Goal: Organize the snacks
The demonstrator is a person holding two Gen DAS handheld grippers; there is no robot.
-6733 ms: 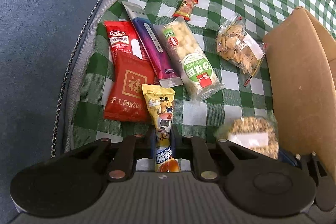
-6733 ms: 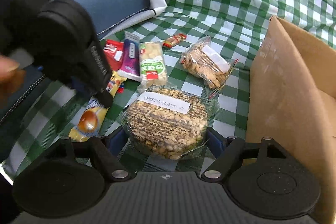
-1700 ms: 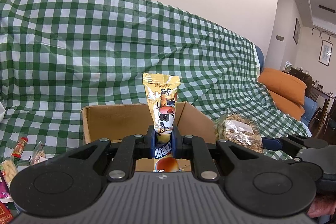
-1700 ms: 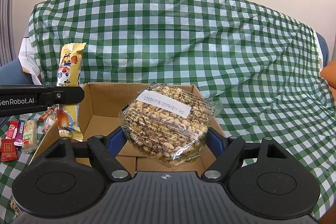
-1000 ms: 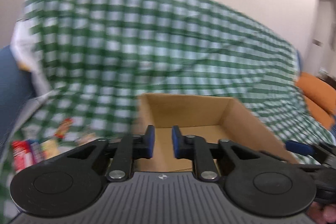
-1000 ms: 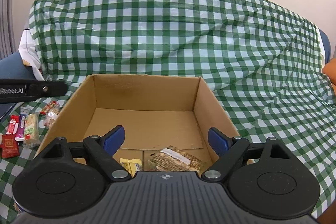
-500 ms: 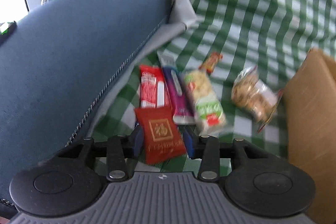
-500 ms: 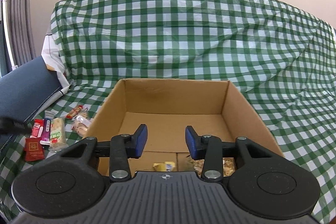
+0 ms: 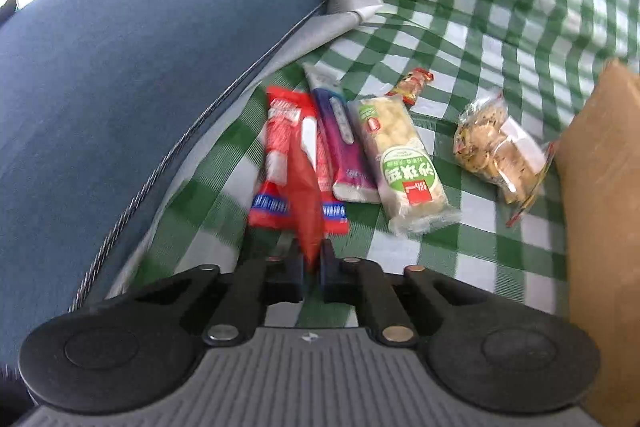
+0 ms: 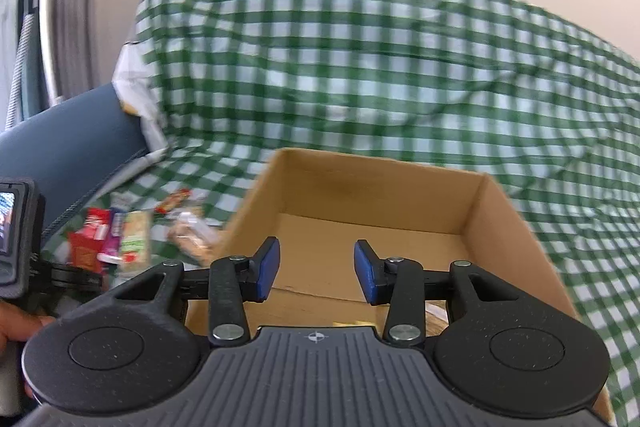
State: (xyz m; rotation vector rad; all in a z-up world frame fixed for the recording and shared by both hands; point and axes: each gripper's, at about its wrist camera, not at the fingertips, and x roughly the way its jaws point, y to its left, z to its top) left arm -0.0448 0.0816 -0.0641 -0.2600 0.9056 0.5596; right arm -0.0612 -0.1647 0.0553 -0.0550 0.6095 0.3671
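The left gripper (image 9: 311, 263) had just clamped its fingers on a seemingly crumpled red packet (image 9: 306, 195); the right gripper (image 10: 316, 269) stood apart, empty, widening.

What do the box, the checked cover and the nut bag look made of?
Box: plain brown cardboard, matte, with thin raw-edged walls.
Checked cover: green and white, draping in soft folds with a slight sheen; cloth or thin plastic sheet, can't tell which.
Nut bag: clear glossy plastic film, since the contents show through and it glints.
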